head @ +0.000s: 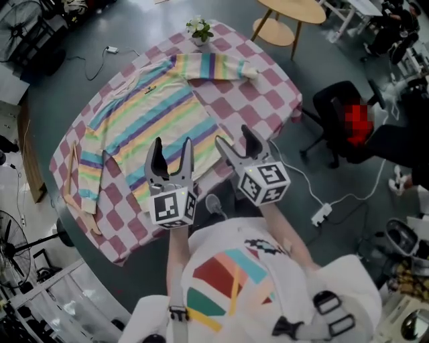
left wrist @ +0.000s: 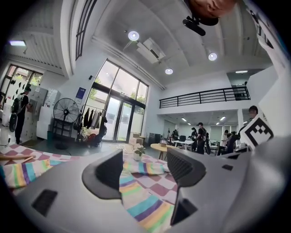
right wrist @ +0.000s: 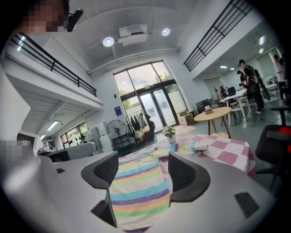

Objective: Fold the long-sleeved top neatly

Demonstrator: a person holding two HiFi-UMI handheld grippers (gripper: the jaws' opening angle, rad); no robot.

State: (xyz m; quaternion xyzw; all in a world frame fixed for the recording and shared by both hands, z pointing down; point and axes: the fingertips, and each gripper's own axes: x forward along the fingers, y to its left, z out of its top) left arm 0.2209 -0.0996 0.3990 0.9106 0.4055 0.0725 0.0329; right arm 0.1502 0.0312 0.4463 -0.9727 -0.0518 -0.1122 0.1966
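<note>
A long-sleeved top (head: 151,114) in pastel rainbow stripes lies spread flat on the table, sleeves out to the left and the far right. Its hem faces me. My left gripper (head: 171,153) is held above the hem edge, open, nothing between its jaws. My right gripper (head: 236,139) is held over the hem's right corner, also open and empty. In the left gripper view the top (left wrist: 141,200) shows between the jaws of the left gripper (left wrist: 144,170). The right gripper view shows the whole body of the top (right wrist: 136,191) beyond the right gripper (right wrist: 138,170).
The table wears a pink-and-white checked cloth (head: 261,80). A small potted plant (head: 200,29) stands at its far edge. A wooden hanger (head: 72,184) lies by the left sleeve. A round wooden table (head: 288,17) and a black office chair (head: 342,117) stand to the right.
</note>
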